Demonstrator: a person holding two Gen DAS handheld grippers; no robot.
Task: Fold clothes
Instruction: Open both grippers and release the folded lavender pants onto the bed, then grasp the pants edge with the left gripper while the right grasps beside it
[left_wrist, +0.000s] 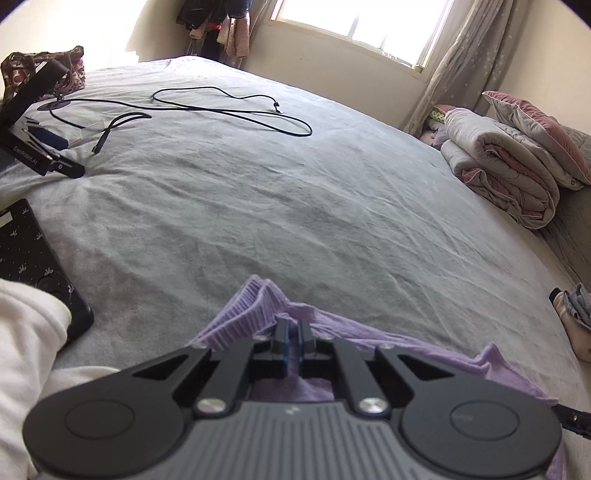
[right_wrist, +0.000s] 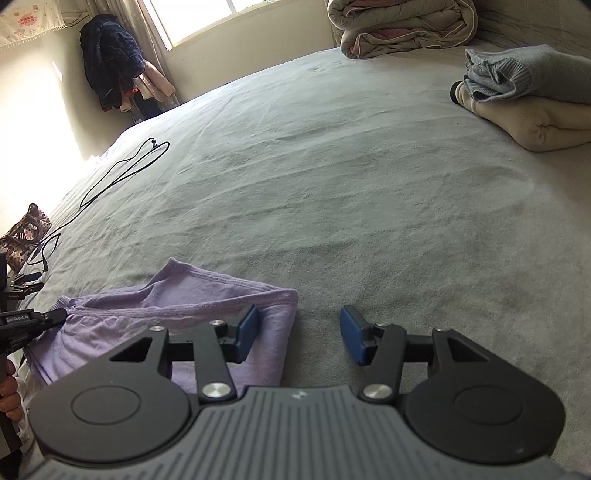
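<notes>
While left fingers (left_wrist: 294, 341) pinch the lilac garment (right_wrist: 207, 295), right fingers (right_wrist: 300, 334) straddle its edge.

The left hand-held gripper (left_wrist: 294, 338) tilts downward with its jaws pinched together on the lilac garment (left_wrist: 255, 306), while the right hand-held gripper (right_wrist: 298, 334) also tilts downward, jaws spread apart and gripping nothing
</notes>
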